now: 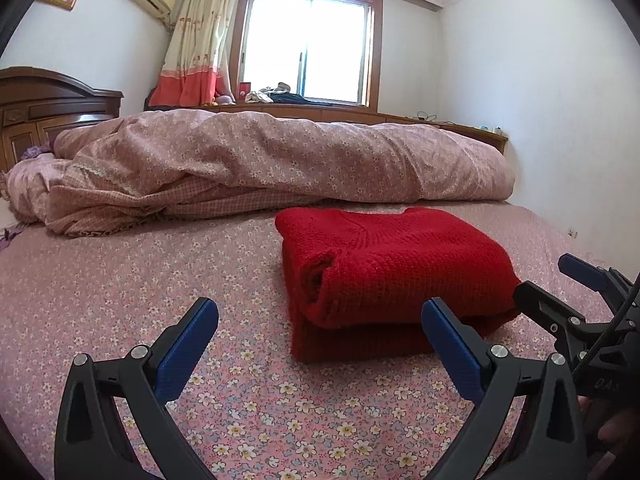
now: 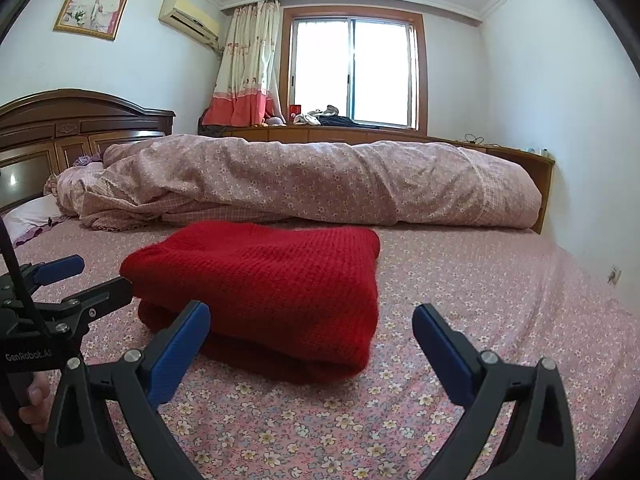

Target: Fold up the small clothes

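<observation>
The thick, soft red knitted sweater [image 1: 396, 276], folded on the floral bed sheet [image 1: 120, 288] just ahead of both wide-open, empty jaws, likely suits an edge pinch.

rolled quilt [image 1: 280, 160] hides the bed's far side.

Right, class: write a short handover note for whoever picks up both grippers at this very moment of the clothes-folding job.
Left gripper: open, empty, low over the pink floral bedsheet, near the garment's left end.
Right gripper: open, empty, by its right end.
Red knitted sweater: lies on the sheet folded into a compact stack, in front of the rolled pink floral duvet.
Done: the sweater looks fully folded.
Left: no other small clothes visible to fold; perhaps tidy the stack.
</observation>
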Available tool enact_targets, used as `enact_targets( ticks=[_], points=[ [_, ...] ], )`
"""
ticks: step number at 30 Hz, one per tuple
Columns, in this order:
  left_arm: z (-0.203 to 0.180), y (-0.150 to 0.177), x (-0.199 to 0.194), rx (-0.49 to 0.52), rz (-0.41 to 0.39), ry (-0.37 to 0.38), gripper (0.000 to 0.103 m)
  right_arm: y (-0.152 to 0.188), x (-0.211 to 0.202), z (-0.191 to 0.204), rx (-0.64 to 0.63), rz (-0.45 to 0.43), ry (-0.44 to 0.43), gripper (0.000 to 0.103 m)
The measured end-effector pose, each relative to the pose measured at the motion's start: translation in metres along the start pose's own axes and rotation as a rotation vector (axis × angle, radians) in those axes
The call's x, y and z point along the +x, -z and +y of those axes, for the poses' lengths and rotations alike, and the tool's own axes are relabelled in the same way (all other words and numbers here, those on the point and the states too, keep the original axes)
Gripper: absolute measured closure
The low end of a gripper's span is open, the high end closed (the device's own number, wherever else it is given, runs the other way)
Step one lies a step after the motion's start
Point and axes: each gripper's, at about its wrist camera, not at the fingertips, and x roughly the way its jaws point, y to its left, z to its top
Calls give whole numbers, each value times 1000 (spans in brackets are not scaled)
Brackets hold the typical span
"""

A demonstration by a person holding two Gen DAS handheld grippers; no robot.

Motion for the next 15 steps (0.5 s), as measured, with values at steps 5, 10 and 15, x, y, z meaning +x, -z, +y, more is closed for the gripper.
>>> enact_targets(
  ticks=[5, 10, 15],
  points=[
    [1, 0, 1, -2, 5, 1, 5, 0, 1, 0, -2, 5, -3, 0],
    [1, 0, 2, -2, 9, 0, 5, 1, 0, 1, -3, 8, -5, 0],
    [3, 1, 3, -3, 15, -2, 5, 1, 1, 2, -10, 10, -7, 0]
  ],
)
